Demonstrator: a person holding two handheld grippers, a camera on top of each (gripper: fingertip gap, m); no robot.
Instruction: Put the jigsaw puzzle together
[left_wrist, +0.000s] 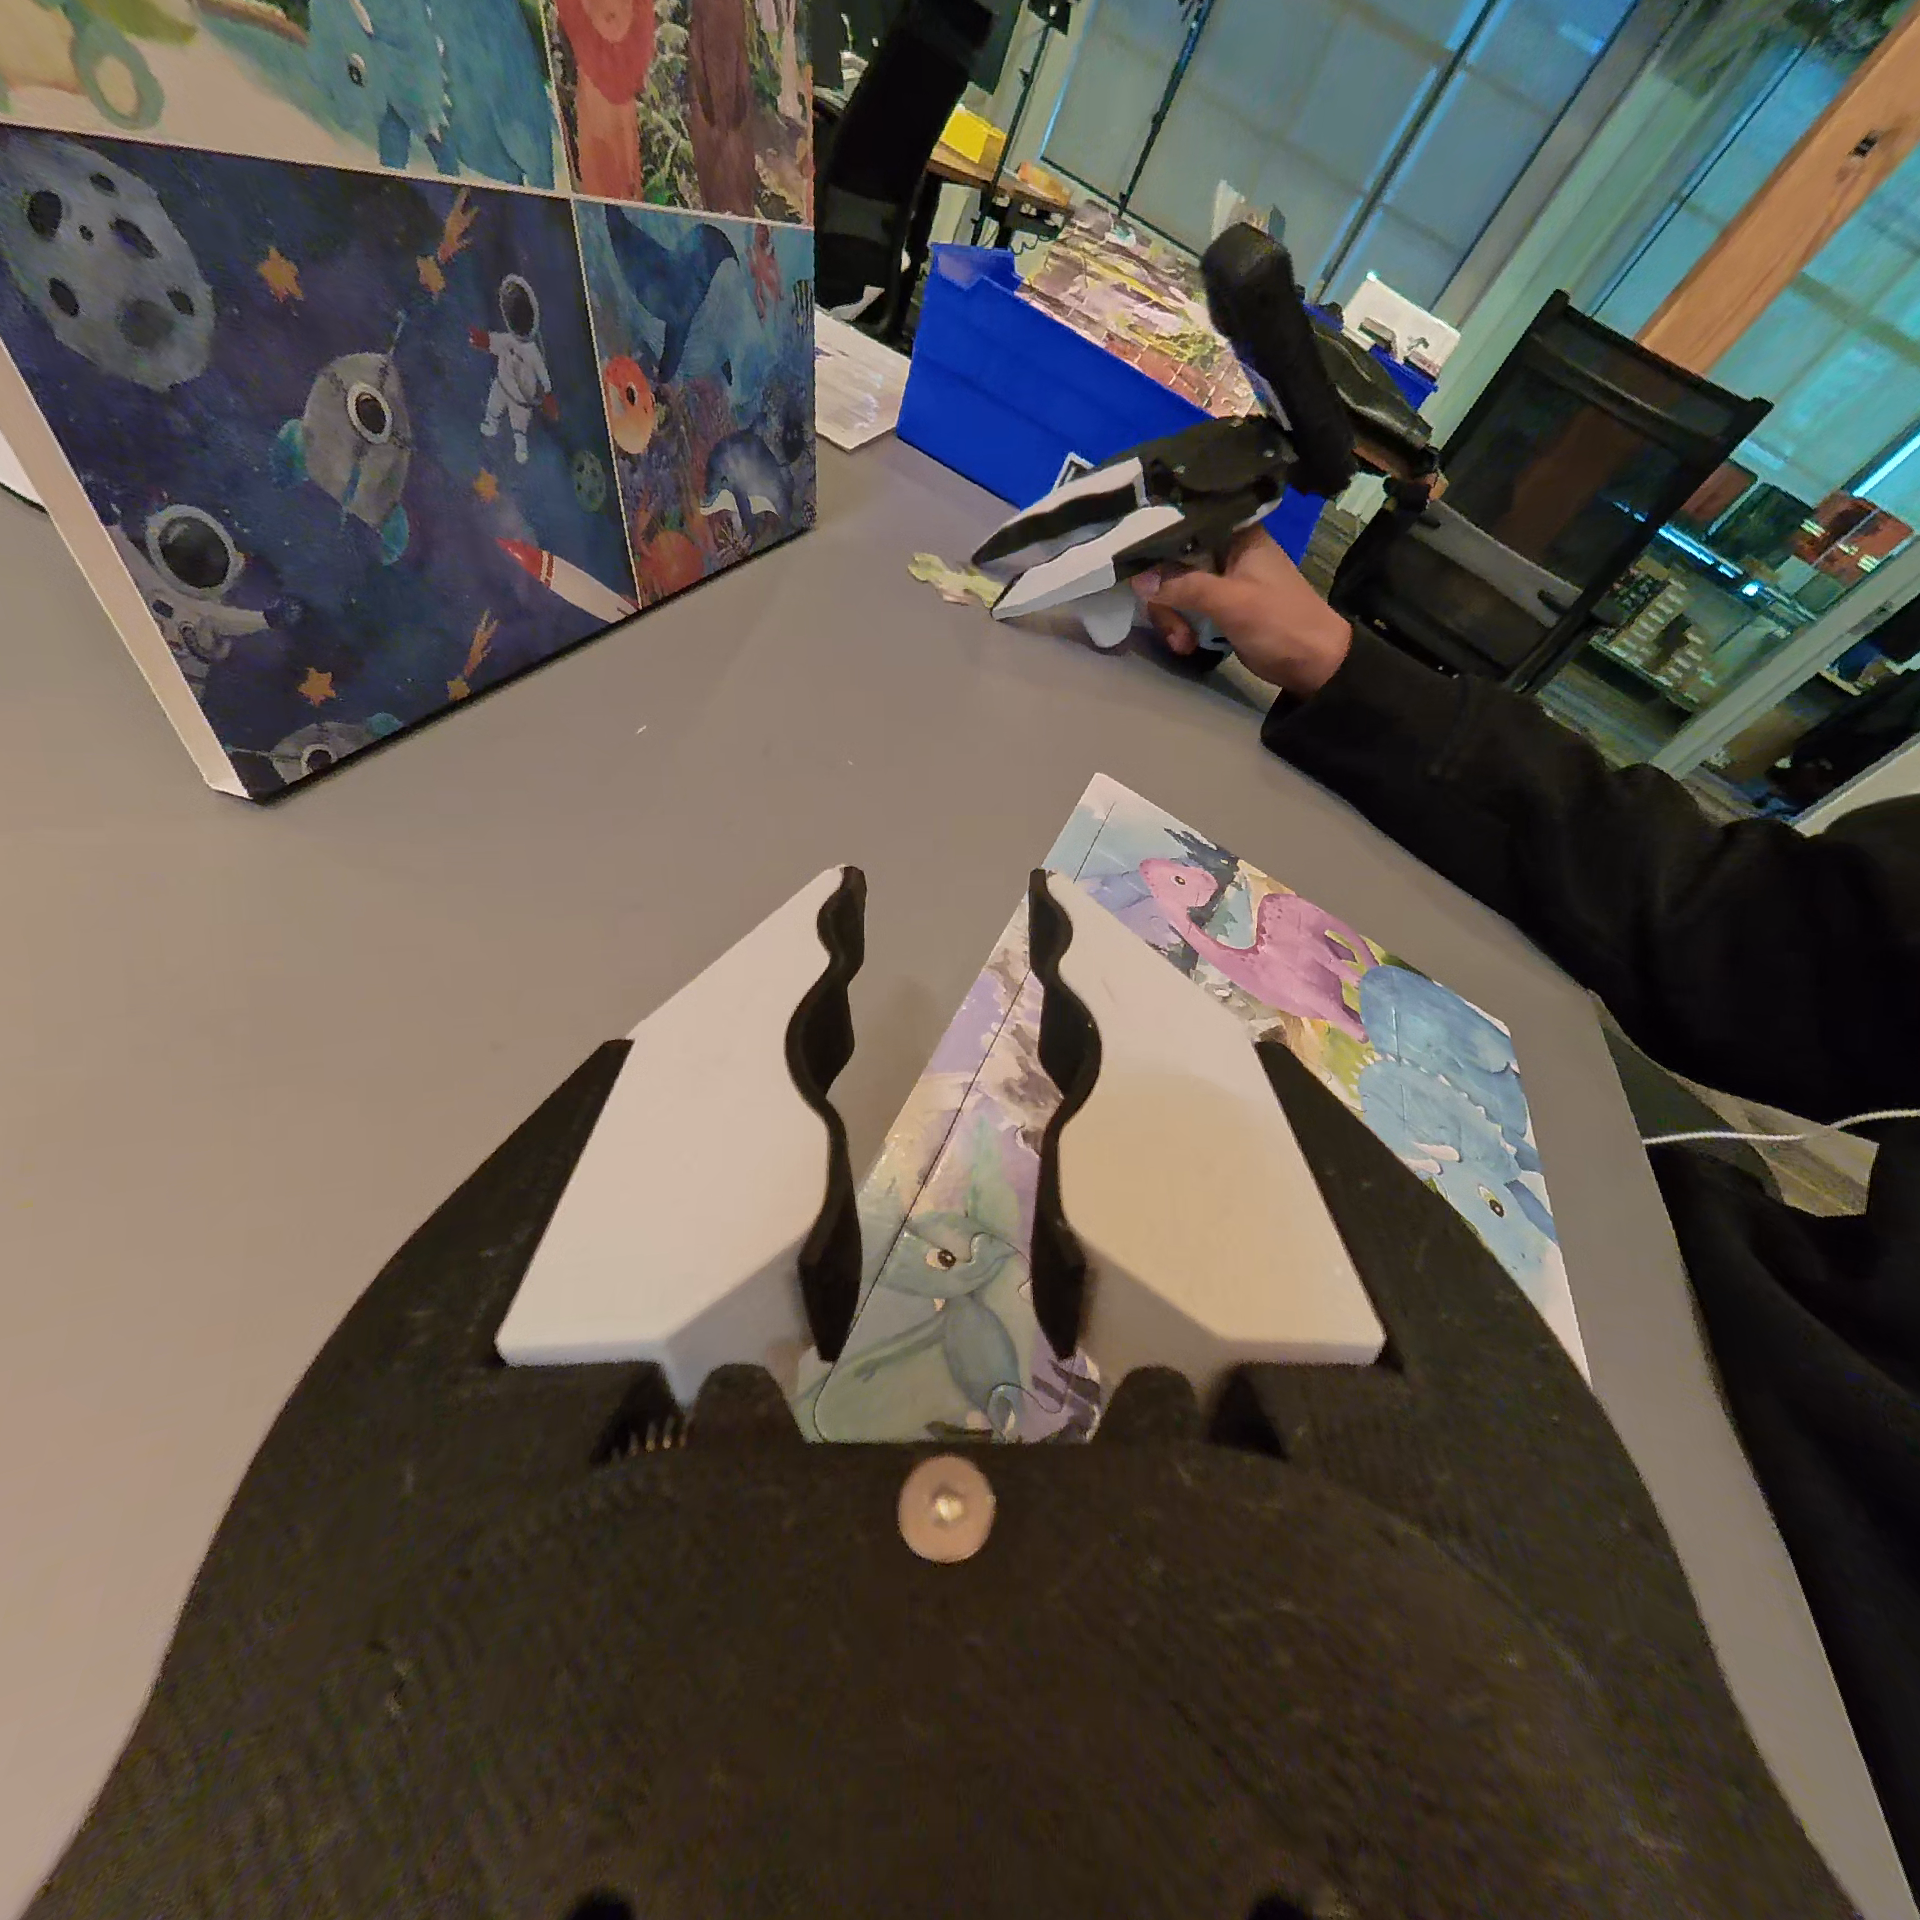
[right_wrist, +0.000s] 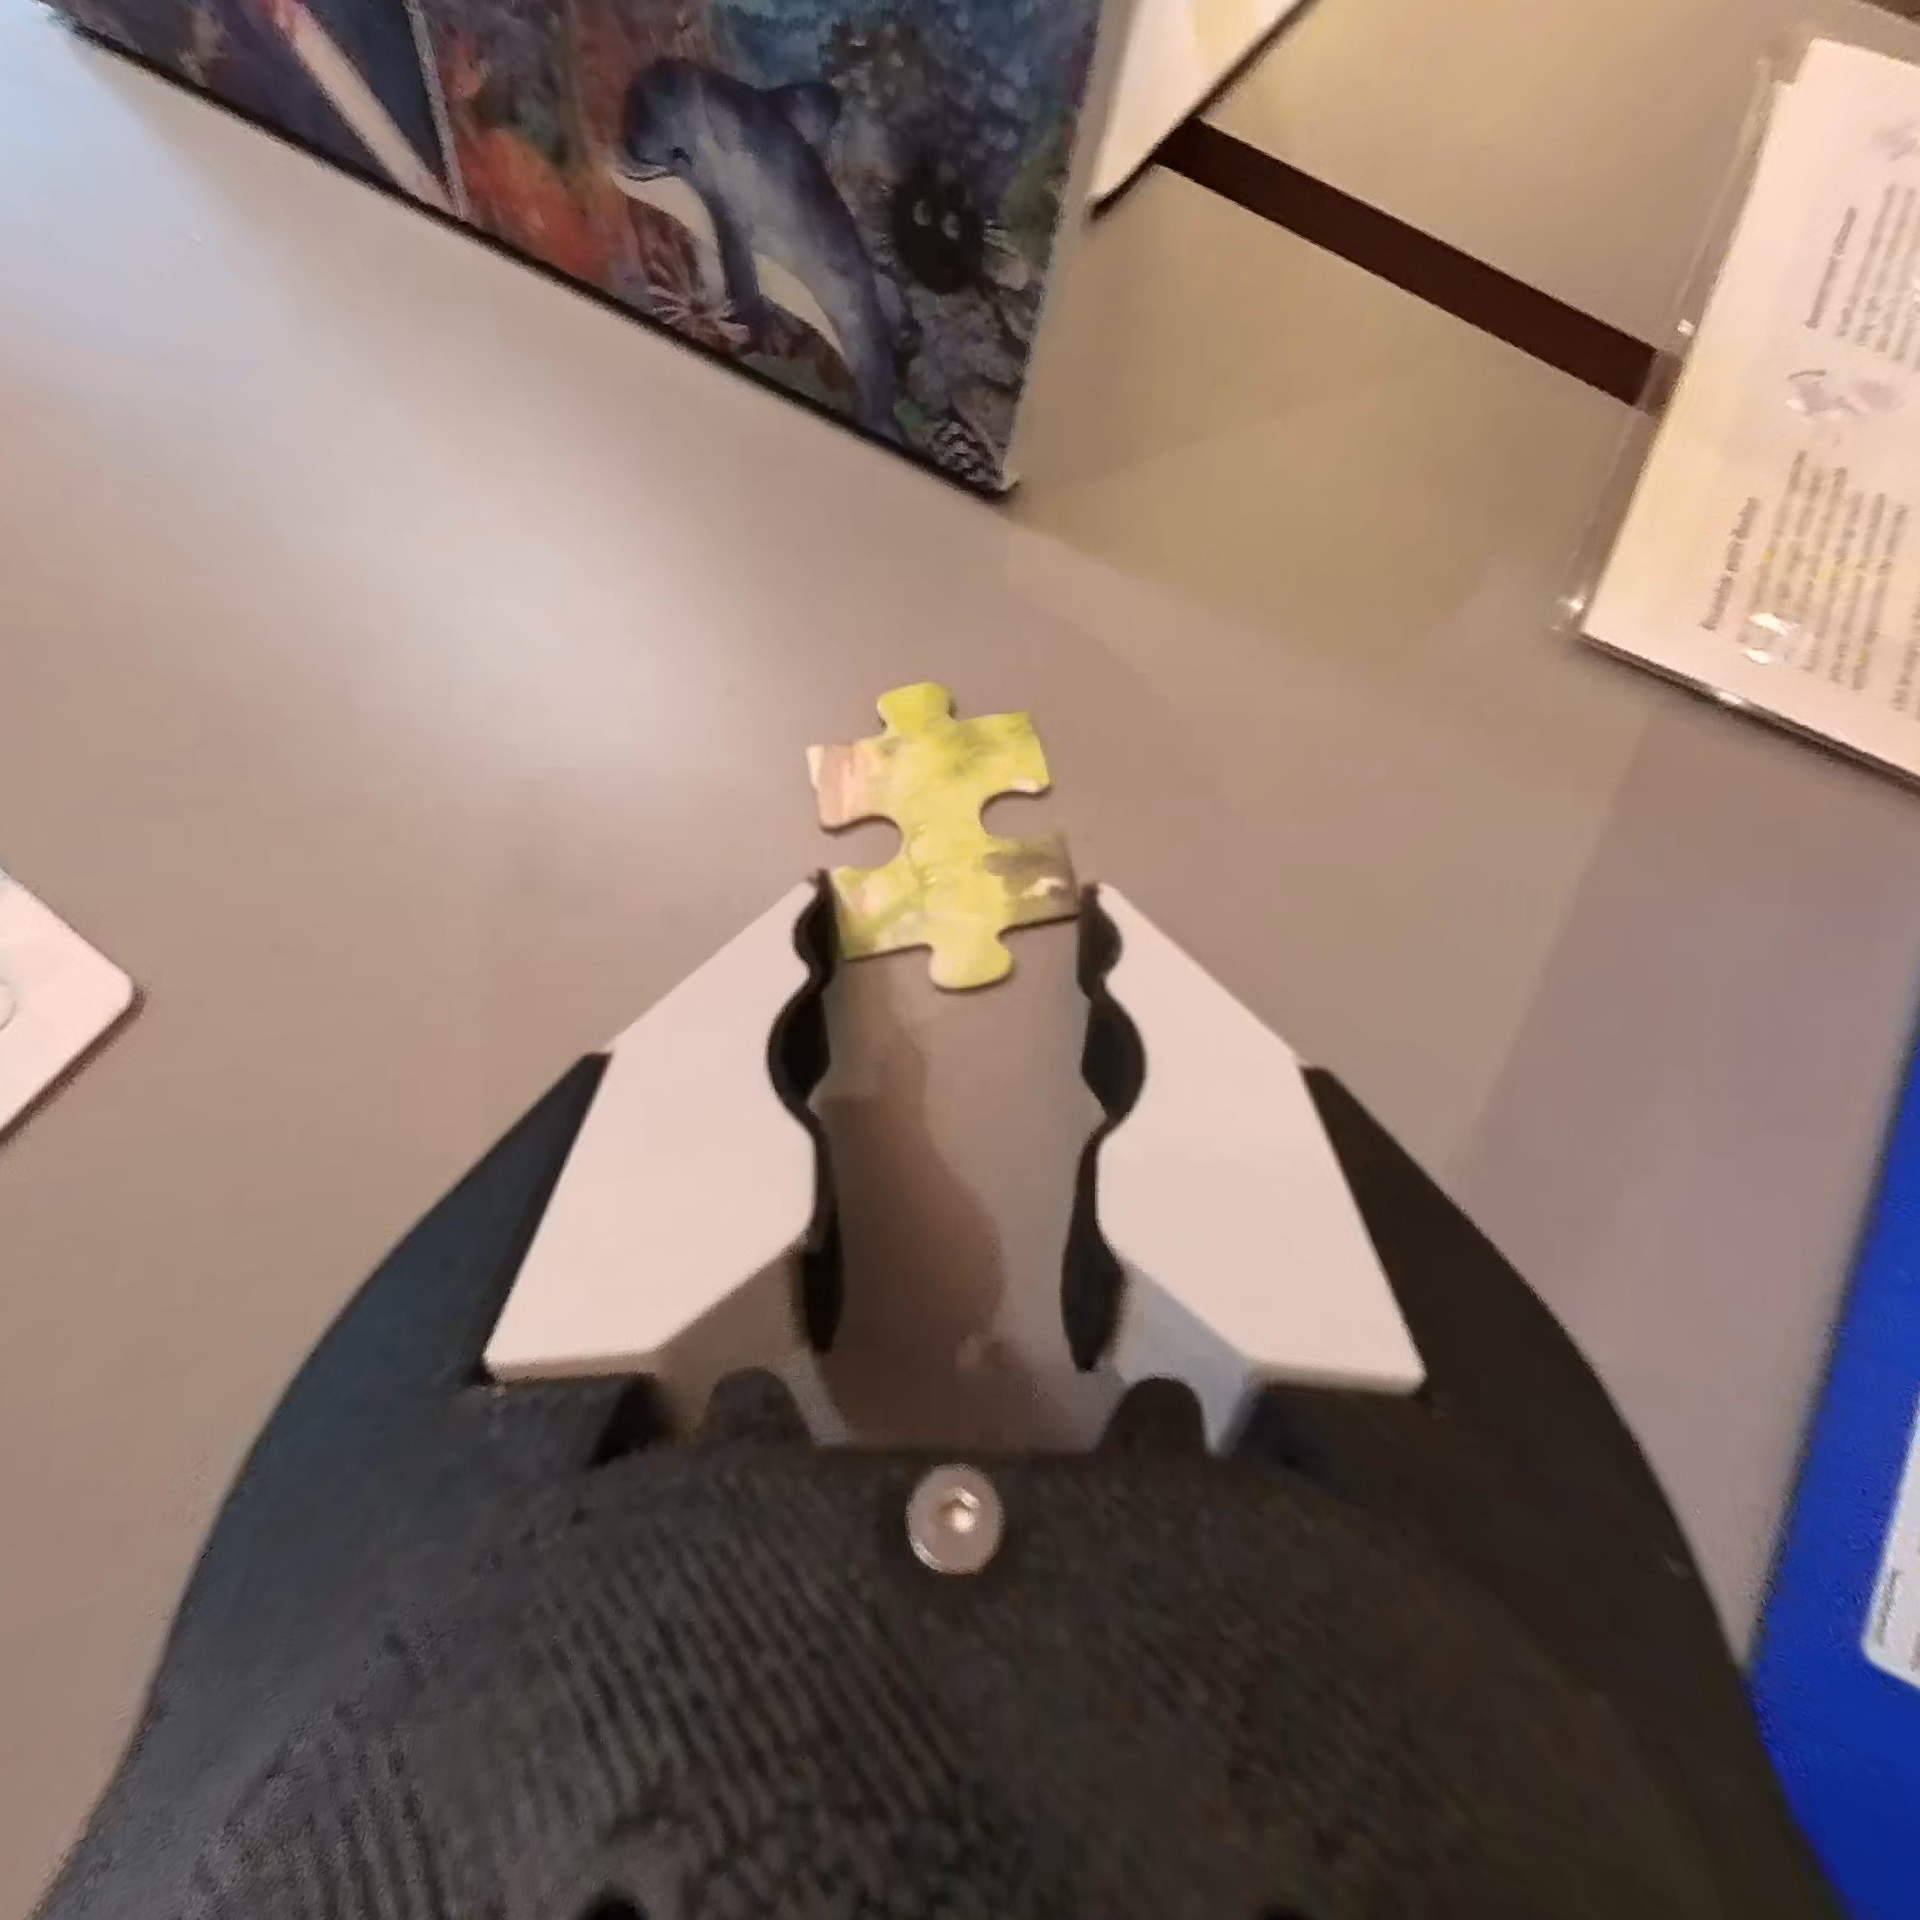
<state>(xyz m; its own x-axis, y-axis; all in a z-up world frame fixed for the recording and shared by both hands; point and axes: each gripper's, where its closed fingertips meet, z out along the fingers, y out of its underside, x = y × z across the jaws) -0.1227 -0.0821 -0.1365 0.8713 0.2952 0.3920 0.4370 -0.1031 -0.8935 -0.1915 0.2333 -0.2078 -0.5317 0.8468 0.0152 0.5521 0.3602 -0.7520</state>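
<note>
- Reaching with my right gripper (right_wrist: 951, 894) for the loose yellow-green piece (right_wrist: 935, 821) on the grey table (right_wrist: 416, 644). Fingers are spread with the near end of the piece sitting between the tips, nothing clamped yet as far as I can tell.
- Risk 1: the piece lies flat, so closing from the sides may just push it along the table or tip it up instead of gripping it (thin card, little edge to bite on).
- Risk 2: the wrist view is motion-blurred, so I judge I'm moving fast. Overshoot would shove the piece toward the illustrated box (right_wrist: 790, 229).
- Risk 3: pinching across the tab could bend it, and then it won't seat cleanly.
- My left gripper (left_wrist: 945, 904) is parted and empty, hovering above the left edge of the assembled dinosaur puzzle (left_wrist: 1403, 1039). If it drops, it could knock the joined pieces apart or slide the whole panel.
- The puzzle panel is near the table edge by my sleeve (left_wrist: 1610, 852), so a drag from the arm could shift it (hard to catch from here).
- Can't see which gap the piece belongs to, since my left gripper and sleeve hide part of the panel. Wrong orientation on arrival means forcing, and forcing lifts the neighbours.
- The blue bin (right_wrist: 1849, 1351) is close on the right. Swinging wide on the way back could clip it.
</note>
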